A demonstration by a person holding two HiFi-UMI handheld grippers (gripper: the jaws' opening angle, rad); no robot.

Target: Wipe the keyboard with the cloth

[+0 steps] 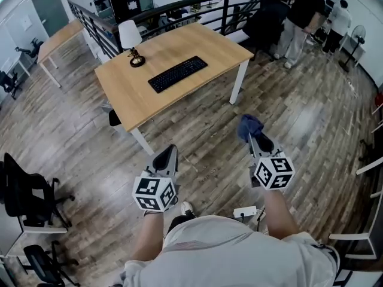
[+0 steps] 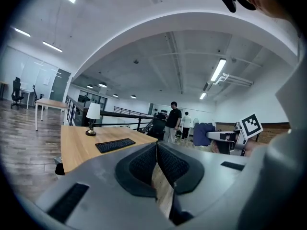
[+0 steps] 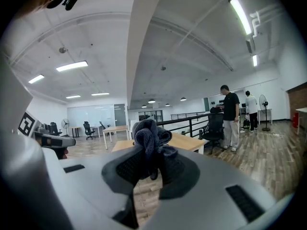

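A black keyboard (image 1: 178, 73) lies on a wooden table (image 1: 137, 97) some way ahead of me; it also shows as the keyboard (image 2: 115, 144) in the left gripper view. My right gripper (image 1: 258, 139) is shut on a bunched dark blue cloth (image 1: 249, 126), held over the floor well short of the table. The cloth (image 3: 149, 137) bulges up from between the jaws in the right gripper view. My left gripper (image 1: 166, 158) is shut with nothing in it, its pads (image 2: 169, 163) meeting at the tips.
A white-shaded lamp (image 1: 131, 40) stands on the table's far left corner. A black railing (image 1: 197, 5) runs behind the table. Two people (image 1: 305, 17) stand at the back right. Black office chairs (image 1: 27, 199) sit at my left. A white power strip (image 1: 244, 211) lies by my feet.
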